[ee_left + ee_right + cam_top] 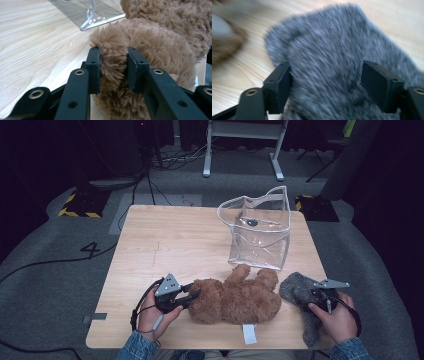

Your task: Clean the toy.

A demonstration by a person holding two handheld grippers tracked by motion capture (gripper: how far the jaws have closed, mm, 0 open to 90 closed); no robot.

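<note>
A brown teddy bear [235, 297] lies near the table's front edge. My left gripper [192, 295] comes at its head from the left. In the left gripper view the two pads press into a tuft of the teddy bear's [155, 42] fur, so my left gripper [113, 72] is shut on it. A grey woolly cloth [292, 290] lies to the bear's right. My right gripper [312, 296] rests over it. In the right gripper view the jaws of my right gripper [325, 82] stand wide apart astride the grey cloth [332, 45], with the pads not pressing on it.
A clear plastic bag [260, 227] stands upright behind the bear at the back right of the wooden table [165, 240]; the clear bag's bottom edge [92, 15] also lies beyond the bear's head. A white tag [248, 333] lies at the front edge.
</note>
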